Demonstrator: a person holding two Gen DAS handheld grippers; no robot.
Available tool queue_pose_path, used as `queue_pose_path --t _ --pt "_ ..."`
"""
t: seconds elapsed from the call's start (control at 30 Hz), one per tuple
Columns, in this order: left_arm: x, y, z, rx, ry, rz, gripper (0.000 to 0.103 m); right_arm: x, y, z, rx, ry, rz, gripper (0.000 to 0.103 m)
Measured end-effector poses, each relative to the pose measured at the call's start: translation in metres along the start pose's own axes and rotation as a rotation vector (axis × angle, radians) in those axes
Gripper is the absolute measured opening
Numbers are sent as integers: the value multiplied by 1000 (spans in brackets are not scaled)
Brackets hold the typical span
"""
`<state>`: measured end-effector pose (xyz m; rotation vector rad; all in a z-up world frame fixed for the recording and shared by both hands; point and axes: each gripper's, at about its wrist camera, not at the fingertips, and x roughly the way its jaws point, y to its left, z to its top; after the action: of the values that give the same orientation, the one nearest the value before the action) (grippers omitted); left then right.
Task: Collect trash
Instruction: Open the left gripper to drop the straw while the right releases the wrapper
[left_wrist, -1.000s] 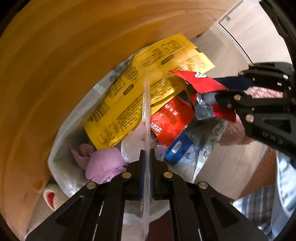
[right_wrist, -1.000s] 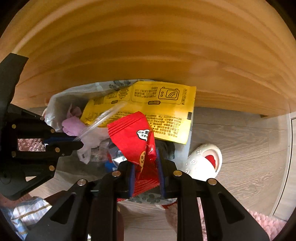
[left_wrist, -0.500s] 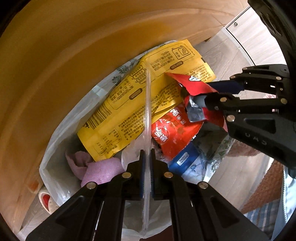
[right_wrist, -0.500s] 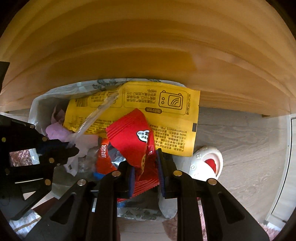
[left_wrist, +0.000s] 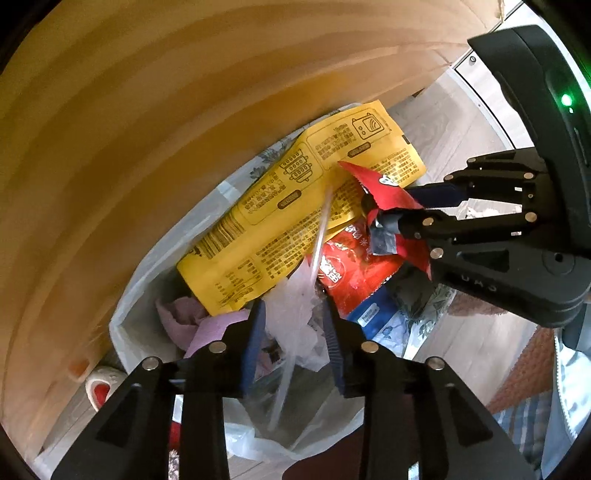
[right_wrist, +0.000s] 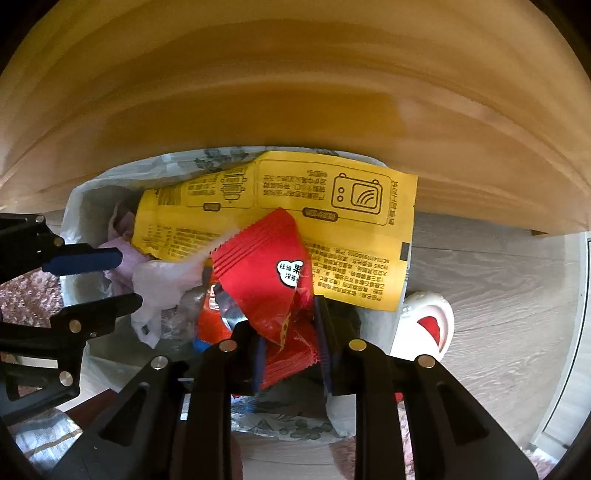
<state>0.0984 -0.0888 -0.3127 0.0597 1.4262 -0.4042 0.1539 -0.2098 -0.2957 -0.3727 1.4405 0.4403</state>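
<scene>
Wrappers crowded the mouth of the white trash bag, and the coming drop turned on what hung straight under each set of jaws. Both grippers pointed down into the bag. The left gripper had just been opening its jaws: the clear plastic wrapper lay loose between the blue pads, no longer pinched, its stiff clear edge running from about 6 o'clock up toward 12 o'clock in the left wrist view and its crumpled body sagging onto the rubbish below. The right gripper was clenched on the red snack wrapper, which fanned up and out from the jaws toward 12 o'clock, its crimped top edge leaning over the yellow packet. In the left wrist view that same right gripper sat at about 3 o'clock, near the bag's far side, so I judged the red wrapper would fall inside the bag once let go. The yellow packet lay long and flat across the bag from 7 o'clock to 1 o'clock, one end sticking past the rim. A pink crumpled tissue sat low at 8 o'clock. The red wrapper looked glossy, creased and light, silver inside.
</scene>
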Motion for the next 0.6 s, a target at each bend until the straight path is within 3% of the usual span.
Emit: queue_pose_path --t 0.33,0.4,0.53,0.6 --pt "-22 16 -7 -56 -31 11 43 -27 8 0 10 -51 26 44" --pt "-27 18 -9 -64 -42 17 51 -30 8 -1 12 -65 29 47" --pt "-34 21 -12 -81 -63 18 52 -36 7 -3 20 -90 37 54" --pt "-40 21 -14 -84 -71 27 61 -39 4 -5 20 -104 32 56"
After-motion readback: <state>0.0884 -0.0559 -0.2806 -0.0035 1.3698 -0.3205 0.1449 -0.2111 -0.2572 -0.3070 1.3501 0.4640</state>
